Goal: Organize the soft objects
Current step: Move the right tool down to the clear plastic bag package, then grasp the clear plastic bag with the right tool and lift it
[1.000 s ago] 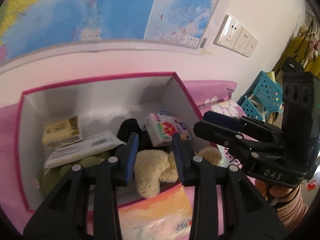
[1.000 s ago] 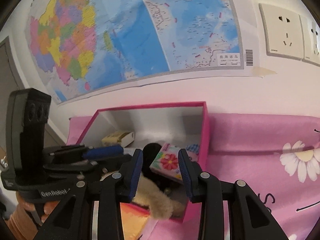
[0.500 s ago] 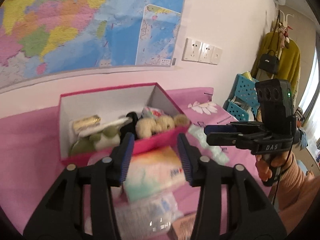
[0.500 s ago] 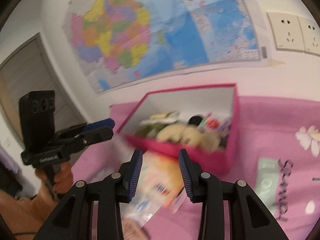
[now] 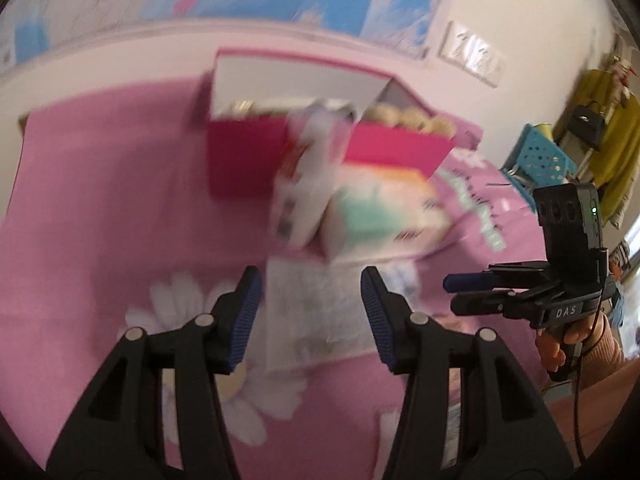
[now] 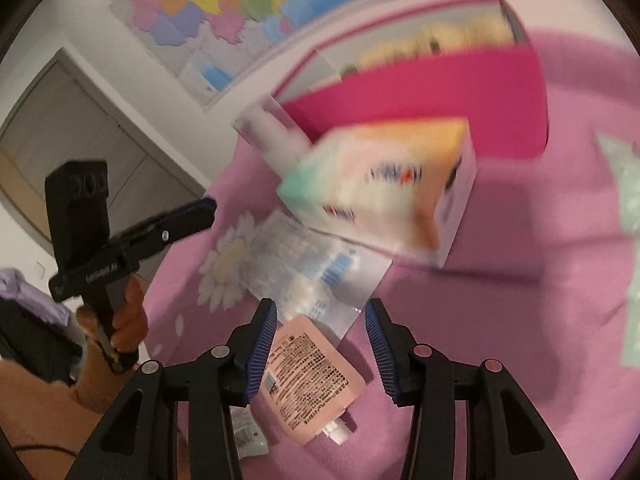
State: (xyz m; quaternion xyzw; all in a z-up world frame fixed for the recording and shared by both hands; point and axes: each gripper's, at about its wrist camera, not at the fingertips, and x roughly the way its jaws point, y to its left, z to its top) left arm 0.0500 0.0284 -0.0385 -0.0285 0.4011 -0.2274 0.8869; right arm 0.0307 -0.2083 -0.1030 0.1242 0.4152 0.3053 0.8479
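Note:
A pink box [image 5: 248,160] with white inner walls holds beige plush toys [image 5: 404,118] and other packs. In front of it on the pink cloth lie a pastel tissue pack [image 5: 384,208], a white pack [image 5: 300,188] leaning on the box, and a clear plastic pack [image 5: 316,312]. My left gripper [image 5: 312,308] hovers open over the clear pack. My right gripper [image 6: 322,340] has its jaws opening above a pink pouch [image 6: 312,376], with its pads off the pouch. In the right wrist view the tissue pack [image 6: 384,192] and the pink box [image 6: 420,96] lie ahead.
A mint green pack [image 6: 632,240] lies on the flowered pink cloth [image 6: 520,320] at the right. Blue baskets [image 5: 540,156] and hanging yellow clothes [image 5: 616,140] stand beyond the cloth's right end. A map covers the wall behind; a door [image 6: 80,128] is at the left.
Both grippers have drawn back from inside the pink box and come down over the packs on the cloth. Both pairs of jaws stand wider than before.

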